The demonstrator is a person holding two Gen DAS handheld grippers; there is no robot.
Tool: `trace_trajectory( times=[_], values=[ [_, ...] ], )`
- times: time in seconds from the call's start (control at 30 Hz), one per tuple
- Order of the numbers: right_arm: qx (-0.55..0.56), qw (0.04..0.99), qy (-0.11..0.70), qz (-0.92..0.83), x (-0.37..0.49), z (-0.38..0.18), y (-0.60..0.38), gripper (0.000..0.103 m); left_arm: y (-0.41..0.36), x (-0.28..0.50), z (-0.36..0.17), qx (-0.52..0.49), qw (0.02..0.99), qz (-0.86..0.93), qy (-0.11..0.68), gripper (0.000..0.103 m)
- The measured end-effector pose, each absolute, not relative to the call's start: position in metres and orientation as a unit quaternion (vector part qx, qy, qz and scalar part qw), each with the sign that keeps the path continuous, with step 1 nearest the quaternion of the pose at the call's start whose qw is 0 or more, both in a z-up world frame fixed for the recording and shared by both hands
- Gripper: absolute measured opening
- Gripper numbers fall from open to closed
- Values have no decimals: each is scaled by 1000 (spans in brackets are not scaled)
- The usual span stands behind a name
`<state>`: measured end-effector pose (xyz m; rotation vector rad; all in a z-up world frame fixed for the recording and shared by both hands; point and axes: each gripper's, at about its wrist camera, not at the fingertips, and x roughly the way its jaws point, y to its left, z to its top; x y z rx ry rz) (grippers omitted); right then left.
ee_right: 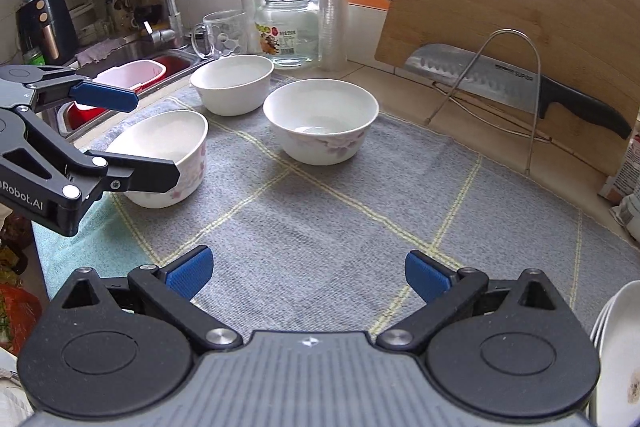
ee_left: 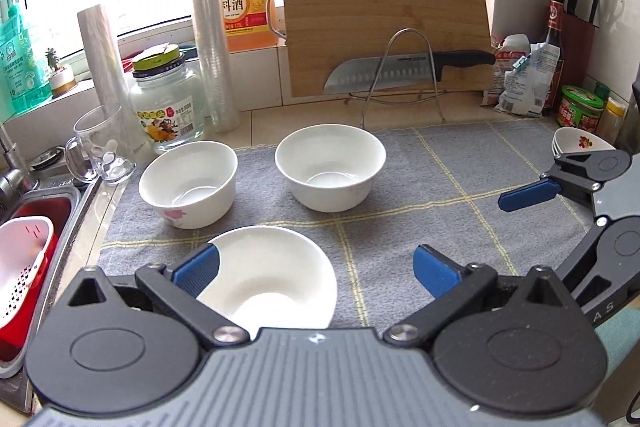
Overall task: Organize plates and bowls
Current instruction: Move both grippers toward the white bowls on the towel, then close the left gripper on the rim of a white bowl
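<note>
Three white bowls stand on a grey checked mat (ee_left: 420,187): one with a pink flower (ee_left: 188,183), one further right (ee_left: 330,167), and a near one (ee_left: 272,279). My left gripper (ee_left: 316,269) is open over the near bowl, its left pad above the bowl's rim; whether it touches I cannot tell. The right wrist view shows this near bowl (ee_right: 164,147) between the left gripper's spread fingers. My right gripper (ee_right: 308,273) is open above bare mat, nothing between its fingers. Stacked floral bowls (ee_left: 580,143) sit at the far right, and stacked white dishes (ee_right: 616,347) beside the right gripper.
A bamboo cutting board (ee_left: 384,15) and a knife (ee_left: 400,67) on a wire rack stand at the back. A glass jar (ee_left: 168,107), mug (ee_left: 100,151) and cup stack (ee_left: 212,27) line the back left. The sink (ee_left: 36,227) holds a pink basket. Bottles and packets crowd the right corner.
</note>
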<state>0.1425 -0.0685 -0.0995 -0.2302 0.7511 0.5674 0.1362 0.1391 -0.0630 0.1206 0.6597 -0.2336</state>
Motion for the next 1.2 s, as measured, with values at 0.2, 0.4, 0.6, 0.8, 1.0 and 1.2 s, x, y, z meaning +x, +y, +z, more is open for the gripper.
trace_trajectory(
  times=[0.2,0.4,0.6,0.8,1.0,1.2],
  values=[
    [-141,870,360,307,141,-109,-23,103,184,149,-72,59,933,-95,342,102],
    [-169,860,349,332,140,-117,15,103,214,167,-86,57,920,-94,377,100],
    [-191,853,336,350,144,-120,44,103,220,182,-96,54,902,-129,409,89],
    [-194,854,327,355,150,-122,60,103,221,192,-100,47,888,-156,430,79],
    [-203,850,322,364,147,-123,67,91,219,195,-102,50,881,-173,437,68],
    [-210,848,313,373,142,-121,68,86,216,198,-101,51,876,-190,439,58]
  ],
)
